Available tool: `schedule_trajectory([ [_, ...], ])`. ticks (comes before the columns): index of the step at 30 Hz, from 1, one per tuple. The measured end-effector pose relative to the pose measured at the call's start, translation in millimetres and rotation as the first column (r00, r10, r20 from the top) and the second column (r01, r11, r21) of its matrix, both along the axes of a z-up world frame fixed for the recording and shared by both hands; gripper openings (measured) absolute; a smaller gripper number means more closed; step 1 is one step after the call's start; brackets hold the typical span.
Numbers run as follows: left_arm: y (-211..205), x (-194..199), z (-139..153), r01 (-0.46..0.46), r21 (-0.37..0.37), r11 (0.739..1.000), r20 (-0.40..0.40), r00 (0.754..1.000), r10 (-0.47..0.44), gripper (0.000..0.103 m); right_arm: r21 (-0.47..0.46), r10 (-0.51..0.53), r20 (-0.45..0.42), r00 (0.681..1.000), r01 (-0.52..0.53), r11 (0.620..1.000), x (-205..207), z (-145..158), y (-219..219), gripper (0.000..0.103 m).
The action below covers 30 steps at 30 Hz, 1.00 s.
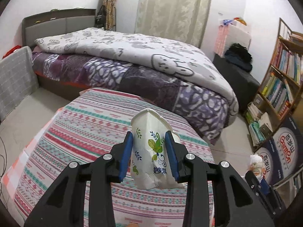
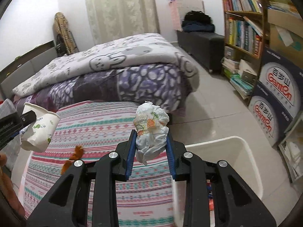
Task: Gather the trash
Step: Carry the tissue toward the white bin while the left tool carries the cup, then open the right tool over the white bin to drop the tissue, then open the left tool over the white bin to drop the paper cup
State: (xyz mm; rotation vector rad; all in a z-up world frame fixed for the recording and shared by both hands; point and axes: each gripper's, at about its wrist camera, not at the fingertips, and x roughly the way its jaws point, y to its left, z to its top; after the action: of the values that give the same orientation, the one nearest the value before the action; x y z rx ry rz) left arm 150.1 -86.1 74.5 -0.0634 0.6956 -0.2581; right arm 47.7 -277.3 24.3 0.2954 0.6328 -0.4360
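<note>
In the left wrist view my left gripper [image 1: 149, 138] is shut on a crushed white paper cup [image 1: 151, 151] with a green leaf print, held above a striped cloth-covered surface [image 1: 90, 124]. The right wrist view shows my right gripper [image 2: 151, 138] shut on a crumpled wad of printed white wrapper [image 2: 151, 124]. The same view catches the left gripper [image 2: 24, 126] at the left edge with the paper cup [image 2: 40, 130]. A white bin [image 2: 217, 141] stands open at the lower right, just right of the right gripper. At the left wrist view's lower right are the right gripper [image 1: 257, 177] and its wad [image 1: 255, 162].
Orange peel scraps [image 2: 75, 155] lie on the striped cloth [image 2: 98, 124]. Behind it is a bed with purple and white quilts [image 2: 113, 70]. A bookshelf [image 2: 242, 28], stacked blue water cartons [image 2: 278, 94] and a dark bench [image 2: 200, 45] line the right side. Pale floor tiles [image 2: 214, 102] lie between.
</note>
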Motion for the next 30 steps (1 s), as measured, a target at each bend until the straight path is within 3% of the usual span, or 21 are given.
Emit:
schedule_trajectory([
  [9,-54,-22,-6,0.109,0.003,0.994,-0.006,0.994,-0.109,0.035,0.037,-0.128,-0.049,0.991,0.130,0.991,-24,-5,-54,0.030],
  [11,-65,-25,-8,0.130,0.003,0.992,-0.012,0.991,-0.130,0.035,0.035,-0.155,-0.060,0.986,0.158,0.987,-29,-6,-62,0.036],
  [13,-77,-29,-11,0.152,-0.002,0.988,-0.022,0.988,-0.152,0.035,0.028,-0.196,-0.057,0.979,0.197,0.980,-37,-6,-71,0.053],
  [30,-153,-63,-30,0.311,-0.011,0.950,-0.080,0.947,-0.311,0.036,0.046,-0.373,0.004,0.928,0.372,0.927,-87,9,-124,0.078],
])
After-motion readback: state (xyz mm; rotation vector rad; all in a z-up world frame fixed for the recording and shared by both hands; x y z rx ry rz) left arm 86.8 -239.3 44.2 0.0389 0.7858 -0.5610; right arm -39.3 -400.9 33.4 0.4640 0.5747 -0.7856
